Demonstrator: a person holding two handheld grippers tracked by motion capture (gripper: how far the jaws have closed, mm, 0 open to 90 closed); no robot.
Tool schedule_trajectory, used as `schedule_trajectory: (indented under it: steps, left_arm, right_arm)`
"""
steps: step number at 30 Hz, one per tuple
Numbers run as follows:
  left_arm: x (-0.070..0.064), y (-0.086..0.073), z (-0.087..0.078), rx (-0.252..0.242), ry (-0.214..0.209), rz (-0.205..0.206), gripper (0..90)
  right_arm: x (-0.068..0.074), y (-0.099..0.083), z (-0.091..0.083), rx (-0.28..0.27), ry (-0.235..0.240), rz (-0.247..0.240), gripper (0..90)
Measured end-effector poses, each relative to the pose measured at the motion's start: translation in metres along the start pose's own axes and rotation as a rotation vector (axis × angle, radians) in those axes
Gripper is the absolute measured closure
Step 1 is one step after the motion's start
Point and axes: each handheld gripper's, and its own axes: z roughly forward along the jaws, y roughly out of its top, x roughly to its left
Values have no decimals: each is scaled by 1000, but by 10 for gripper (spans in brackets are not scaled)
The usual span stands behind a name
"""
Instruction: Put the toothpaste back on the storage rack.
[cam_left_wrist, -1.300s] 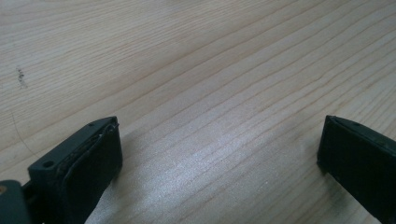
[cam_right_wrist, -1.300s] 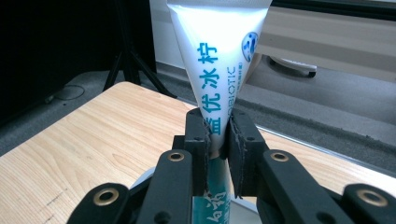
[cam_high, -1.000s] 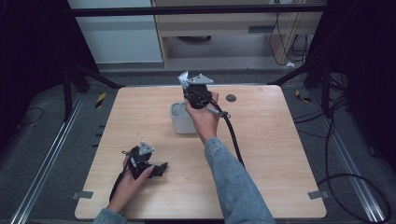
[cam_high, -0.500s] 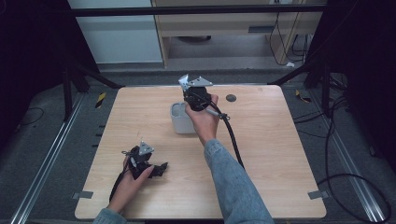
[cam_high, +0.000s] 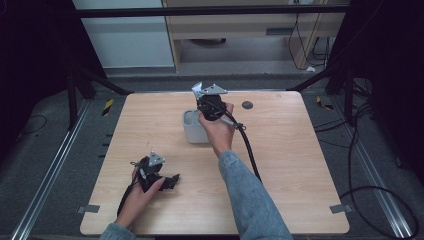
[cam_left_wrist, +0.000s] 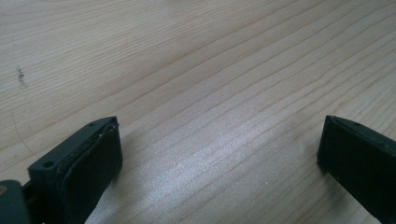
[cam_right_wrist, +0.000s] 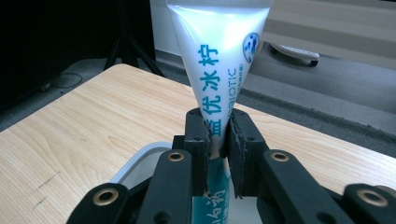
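the right gripper (cam_right_wrist: 217, 140) has its jaws clenched on a white tube (cam_right_wrist: 219, 70), which stands upright between them above the grey cup (cam_high: 194, 127) on the table (cam_high: 280, 200). the left gripper (cam_left_wrist: 219, 154) rests released, jaws wide apart over bare wood.

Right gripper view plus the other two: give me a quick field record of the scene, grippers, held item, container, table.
right gripper: shut on tube, held above the cup
tube: white, blue print, upright, wide crimped end up, pinched between the fingers
cup: light grey, open top, standing mid-table; tube's lower end hangs over its rim
left gripper: open, nothing between the fingers, lying low on the table near the front left
table: light wood, small dark disc near the far edge
tube cap: hidden, cannot tell
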Motion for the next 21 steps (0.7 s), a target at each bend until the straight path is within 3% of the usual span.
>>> schedule_trajectory:
  steps: [21]
  left_arm:
    - [0,0,0,0,0,0,0]
  right_arm:
    - [0,-5,1,21,2,-10,790]
